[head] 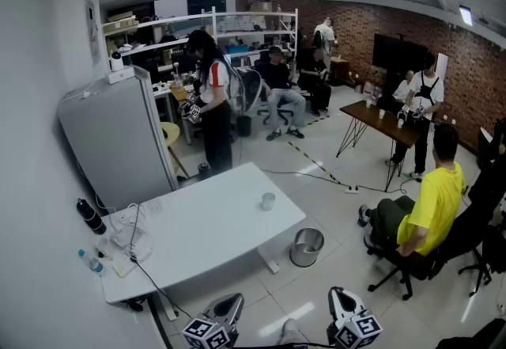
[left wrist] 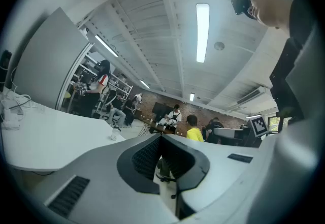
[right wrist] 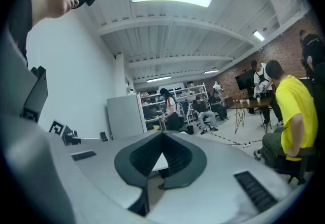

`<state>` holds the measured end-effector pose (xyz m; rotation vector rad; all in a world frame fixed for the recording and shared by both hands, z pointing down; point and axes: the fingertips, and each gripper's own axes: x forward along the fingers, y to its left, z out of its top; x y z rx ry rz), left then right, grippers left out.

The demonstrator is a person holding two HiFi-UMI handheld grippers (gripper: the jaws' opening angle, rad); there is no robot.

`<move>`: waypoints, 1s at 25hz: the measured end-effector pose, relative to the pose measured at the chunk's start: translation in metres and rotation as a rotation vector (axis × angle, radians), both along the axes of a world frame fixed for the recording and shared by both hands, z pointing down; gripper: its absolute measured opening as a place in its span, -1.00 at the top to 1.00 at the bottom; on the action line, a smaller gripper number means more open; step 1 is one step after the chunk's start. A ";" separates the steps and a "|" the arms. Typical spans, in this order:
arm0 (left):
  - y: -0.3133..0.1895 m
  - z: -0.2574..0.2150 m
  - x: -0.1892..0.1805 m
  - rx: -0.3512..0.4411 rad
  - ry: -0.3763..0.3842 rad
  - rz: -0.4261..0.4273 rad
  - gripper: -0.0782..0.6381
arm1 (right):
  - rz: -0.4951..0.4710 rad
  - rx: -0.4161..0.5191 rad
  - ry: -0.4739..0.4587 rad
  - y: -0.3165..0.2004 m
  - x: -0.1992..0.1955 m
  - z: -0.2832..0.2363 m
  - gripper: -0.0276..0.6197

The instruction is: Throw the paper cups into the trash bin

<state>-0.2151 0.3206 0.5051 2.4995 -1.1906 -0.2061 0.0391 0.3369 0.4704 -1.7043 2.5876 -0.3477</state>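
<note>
Currently left tongs (head: pixel 227 308) and right tongs (head: pixel 341 300) are sitting pressed together, empty, well apart from the cup (head: pixel 268 200) standing on the table (head: pixel 207 230) near the bin (head: pixel 307 247); likely light and crushable, it is calling for a gentle pinch at the rim.

in the head view the bottom edge cuts off the left tool (head: pixel 228 306) and the right tool (head: pixel 340 298), leaving only their upper parts in sight. the paper cup (head: pixel 268 201) on the table (head: pixel 213 221) is too small to tell what it holds. the small cups (head: pixel 380 113) on the far table (head: pixel 391 127) are mere specks.
</note>
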 end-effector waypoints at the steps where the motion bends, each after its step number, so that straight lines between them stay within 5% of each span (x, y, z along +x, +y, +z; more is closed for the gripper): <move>1: -0.007 -0.003 -0.001 0.012 0.004 -0.012 0.80 | -0.005 0.001 -0.009 -0.007 -0.004 -0.006 0.90; 12: -0.083 0.004 -0.005 -0.022 0.005 -0.093 0.80 | -0.107 -0.003 -0.013 -0.103 -0.023 -0.009 0.90; 25: -0.187 -0.007 0.026 -0.013 0.014 -0.224 0.80 | -0.188 -0.003 -0.022 -0.224 0.020 -0.007 0.90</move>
